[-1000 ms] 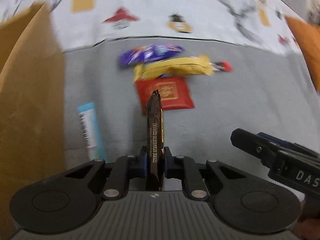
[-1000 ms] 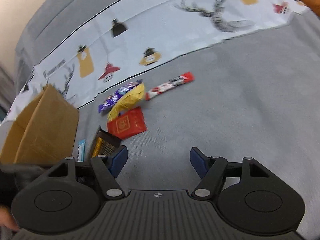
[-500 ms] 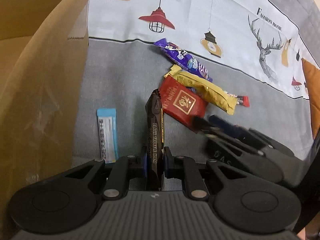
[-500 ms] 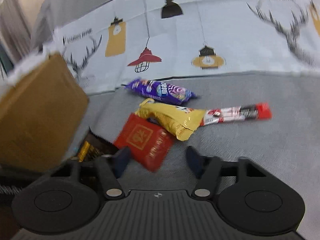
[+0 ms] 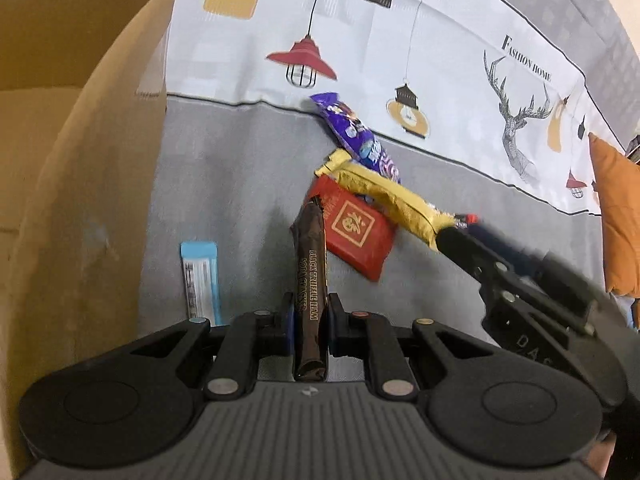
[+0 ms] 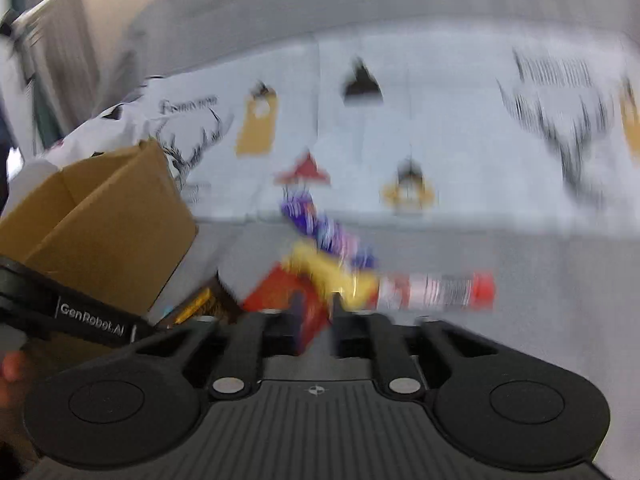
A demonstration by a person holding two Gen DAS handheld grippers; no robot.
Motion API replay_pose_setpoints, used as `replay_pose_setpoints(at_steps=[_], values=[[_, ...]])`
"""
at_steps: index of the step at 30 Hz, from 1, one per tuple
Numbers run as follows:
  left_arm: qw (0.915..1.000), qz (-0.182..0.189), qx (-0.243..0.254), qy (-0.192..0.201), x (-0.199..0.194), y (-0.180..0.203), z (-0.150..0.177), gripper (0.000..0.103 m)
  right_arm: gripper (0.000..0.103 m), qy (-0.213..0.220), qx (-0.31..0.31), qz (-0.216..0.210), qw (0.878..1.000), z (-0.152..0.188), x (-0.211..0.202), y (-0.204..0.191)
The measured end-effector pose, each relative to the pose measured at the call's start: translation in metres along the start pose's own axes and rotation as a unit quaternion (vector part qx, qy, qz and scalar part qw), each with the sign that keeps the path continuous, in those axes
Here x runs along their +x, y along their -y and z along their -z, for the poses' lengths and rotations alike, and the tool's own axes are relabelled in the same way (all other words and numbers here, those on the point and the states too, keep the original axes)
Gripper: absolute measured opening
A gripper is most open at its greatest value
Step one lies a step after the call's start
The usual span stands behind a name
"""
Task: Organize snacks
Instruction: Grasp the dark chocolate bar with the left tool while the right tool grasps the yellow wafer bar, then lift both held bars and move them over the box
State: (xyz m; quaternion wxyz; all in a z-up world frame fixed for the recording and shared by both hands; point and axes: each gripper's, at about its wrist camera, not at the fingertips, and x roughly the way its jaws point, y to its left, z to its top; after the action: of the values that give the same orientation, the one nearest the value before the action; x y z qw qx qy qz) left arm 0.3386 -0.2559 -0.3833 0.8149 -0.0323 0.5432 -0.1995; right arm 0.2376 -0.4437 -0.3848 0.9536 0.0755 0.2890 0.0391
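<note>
My left gripper (image 5: 311, 312) is shut on a dark brown cracker bar (image 5: 310, 264), held upright beside a cardboard box (image 5: 72, 184). A red packet (image 5: 356, 232), a yellow packet (image 5: 392, 200), a purple packet (image 5: 356, 136) and a red-and-white stick (image 6: 436, 290) lie heaped on the grey sofa seat. A light blue bar (image 5: 201, 280) lies by the box. My right gripper (image 6: 314, 312) has its jaws closed on the red packet's (image 6: 308, 308) corner; that view is blurred. The right gripper also shows in the left wrist view (image 5: 472, 240).
The open cardboard box (image 6: 100, 224) stands at the left. A white throw with lamp and deer prints (image 5: 400, 40) covers the sofa back. An orange cushion (image 5: 616, 216) sits at the right.
My right gripper has moved forward to the red packet and closed from wide open onto its corner. My left gripper still holds the brown bar, shifted slightly nearer the box.
</note>
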Motion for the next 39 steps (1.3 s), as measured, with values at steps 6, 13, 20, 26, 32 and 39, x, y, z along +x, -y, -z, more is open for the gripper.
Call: replay_pose_setpoints(at_steps=[6,13,20,26,32,39], values=[[0.9999,-0.006,0.013,-0.006,0.011,0.000,-0.006,0.016,0.057,-0.037,-0.048,-0.019,0.998,0.003,0.048,0.001],[0.9996,-0.007,0.024,-0.013,0.015,0.000,0.001,0.016,0.039,-0.051,-0.020,-0.004,0.998,0.006,0.072,0.013],[0.9992,-0.007,0.029,-0.027,0.012,-0.001,0.025,0.017,0.017,-0.066,0.077,0.018,0.995,0.015,0.047,0.028],[0.9980,0.009,0.047,-0.042,-0.003,0.005,0.054,0.017,0.017,-0.117,0.148,0.053,0.981,0.048,-0.028,0.008],[0.9951,-0.001,0.090,-0.039,-0.001,0.016,0.070,0.019,0.023,-0.120,0.117,0.066,0.984,0.070,-0.045,-0.009],[0.9879,0.033,0.150,-0.020,0.013,0.026,0.061,0.016,0.024,-0.089,0.103,0.032,0.990,0.057,-0.011,0.009]])
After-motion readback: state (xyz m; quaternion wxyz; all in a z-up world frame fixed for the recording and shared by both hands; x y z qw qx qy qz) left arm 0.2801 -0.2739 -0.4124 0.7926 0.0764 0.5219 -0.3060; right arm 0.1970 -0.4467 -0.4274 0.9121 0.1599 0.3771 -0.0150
